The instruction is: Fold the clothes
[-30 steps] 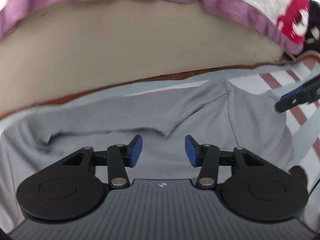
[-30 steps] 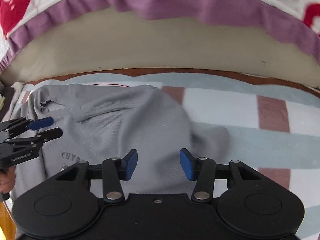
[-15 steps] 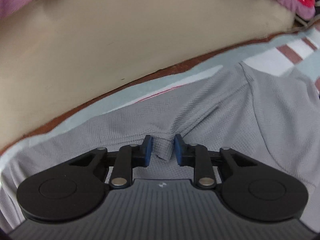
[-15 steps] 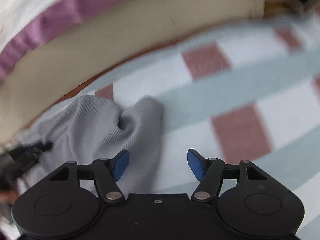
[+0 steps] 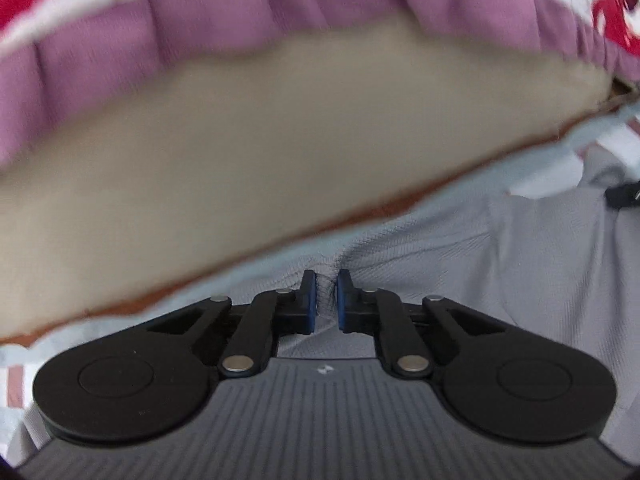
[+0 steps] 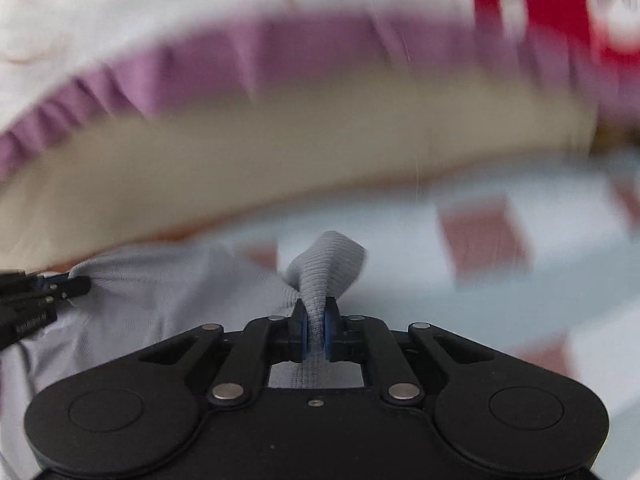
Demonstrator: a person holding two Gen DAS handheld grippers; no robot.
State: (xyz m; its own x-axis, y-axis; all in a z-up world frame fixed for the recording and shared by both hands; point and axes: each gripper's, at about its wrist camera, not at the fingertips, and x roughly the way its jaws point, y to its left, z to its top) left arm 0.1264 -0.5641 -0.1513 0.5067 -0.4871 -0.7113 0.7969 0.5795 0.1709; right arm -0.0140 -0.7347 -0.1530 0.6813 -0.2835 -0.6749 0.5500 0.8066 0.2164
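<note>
Left tongs [image 5: 326, 300]: pressed together on a small bunched fold of the grey garment [image 5: 520, 264]. The 2 blue pads [image 5: 310, 300] have only a thin strip of cloth between them. In the right wrist view these tongs [image 6: 60, 286] appear at the left edge, holding the far left edge of the same garment.

Right tongs [image 6: 315, 334]: pinching a ribbed band of the grey garment [image 6: 160, 296]. The band passes between the 2 blue pads [image 6: 328, 334], and a loop of it stands up just beyond the tips. In the left wrist view only a dark part is seen at the right edge, too small to tell more.

Grey garment: a knit cloth, spread between the 2 tongs. It lies on the checked sheet [image 6: 480, 236]. Most of it is between the left tongs and the right tongs, with wrinkles that run toward each grip.

Checked sheet: pale blue, white and brick red squares [image 5: 624, 136]. It covers the surface under the garment. I cannot tell if it is a bed or something else.

Beige side [image 5: 280, 140]: a broad plain surface behind the sheet, with a thin brown line along its lower edge.

Purple frill [image 5: 200, 32]: hangs above the beige side, under a white and red cloth [image 6: 540, 12]. Both views are blurred here.
</note>
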